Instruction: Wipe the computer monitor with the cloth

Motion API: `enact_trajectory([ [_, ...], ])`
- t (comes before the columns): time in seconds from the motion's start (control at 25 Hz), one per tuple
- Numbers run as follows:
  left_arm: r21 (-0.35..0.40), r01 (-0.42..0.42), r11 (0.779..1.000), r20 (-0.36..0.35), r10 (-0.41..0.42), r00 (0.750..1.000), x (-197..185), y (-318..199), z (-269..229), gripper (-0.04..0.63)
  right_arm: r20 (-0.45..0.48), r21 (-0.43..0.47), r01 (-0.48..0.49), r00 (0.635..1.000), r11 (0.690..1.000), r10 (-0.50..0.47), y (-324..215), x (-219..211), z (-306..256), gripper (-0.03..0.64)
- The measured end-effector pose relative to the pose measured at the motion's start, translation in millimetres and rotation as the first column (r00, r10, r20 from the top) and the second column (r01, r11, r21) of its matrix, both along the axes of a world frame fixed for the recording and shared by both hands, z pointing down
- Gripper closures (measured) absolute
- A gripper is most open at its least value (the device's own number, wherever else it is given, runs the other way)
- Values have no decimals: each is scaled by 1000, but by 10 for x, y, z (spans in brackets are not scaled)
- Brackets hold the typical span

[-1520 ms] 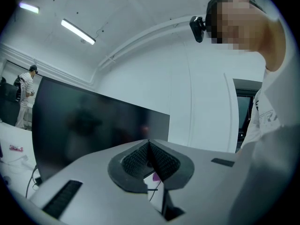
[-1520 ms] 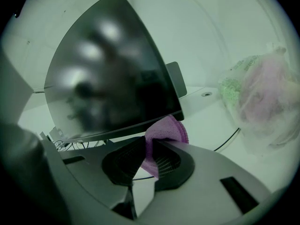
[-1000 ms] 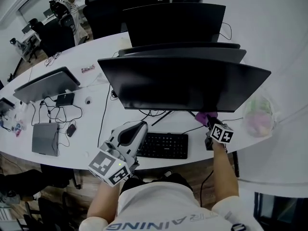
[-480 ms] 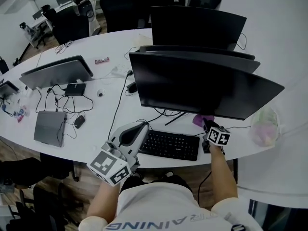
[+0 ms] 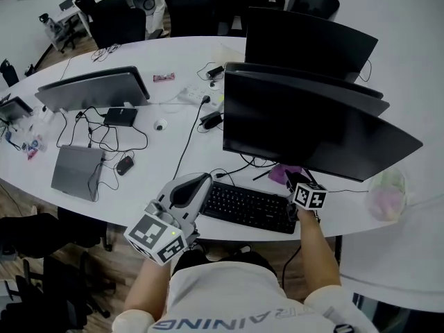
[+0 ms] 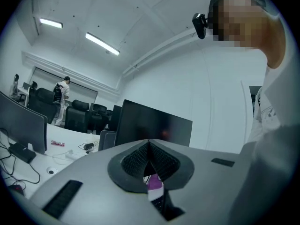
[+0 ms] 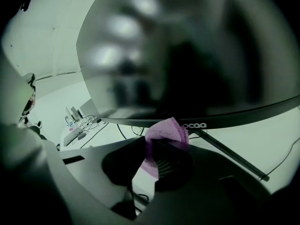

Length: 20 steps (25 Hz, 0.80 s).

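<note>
A wide dark monitor [image 5: 316,127] stands on the white desk [image 5: 159,151], its screen filling the right gripper view [image 7: 187,55]. My right gripper [image 5: 295,180] sits just below the screen's lower edge, shut on a purple cloth [image 5: 288,173] whose folded top [image 7: 168,132] pokes up near the bezel. The left gripper [image 5: 186,191] hangs at the desk's front edge, left of the keyboard [image 5: 248,207]. Its jaws are shut with nothing between them [image 6: 149,159].
More monitors [image 5: 309,40] stand behind the near one. Another monitor [image 5: 94,89], a laptop [image 5: 75,171], a mouse [image 5: 125,164] and loose cables [image 5: 191,134] cover the desk's left side. A plastic bag [image 5: 387,194] lies at the right. Office chairs [image 5: 118,19] stand beyond the desk.
The head view has swung left, so the monitor and desk items now sit further right in frame. My right gripper with the cloth stays just under the screen's edge; the left gripper has barely moved.
</note>
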<state>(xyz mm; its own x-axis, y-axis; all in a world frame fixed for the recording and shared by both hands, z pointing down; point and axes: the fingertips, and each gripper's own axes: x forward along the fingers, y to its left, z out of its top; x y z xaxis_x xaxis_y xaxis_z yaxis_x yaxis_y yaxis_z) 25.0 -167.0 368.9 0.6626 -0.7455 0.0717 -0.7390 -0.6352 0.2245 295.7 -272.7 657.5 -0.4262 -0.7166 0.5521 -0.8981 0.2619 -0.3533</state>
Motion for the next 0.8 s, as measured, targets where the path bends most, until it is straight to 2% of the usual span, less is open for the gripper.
enact_trajectory([
  [0.8,-23,110,994,-26,-111,994,-807,101,96,586,28,-8,152,988,988,-152,-173,-1241,-50,555],
])
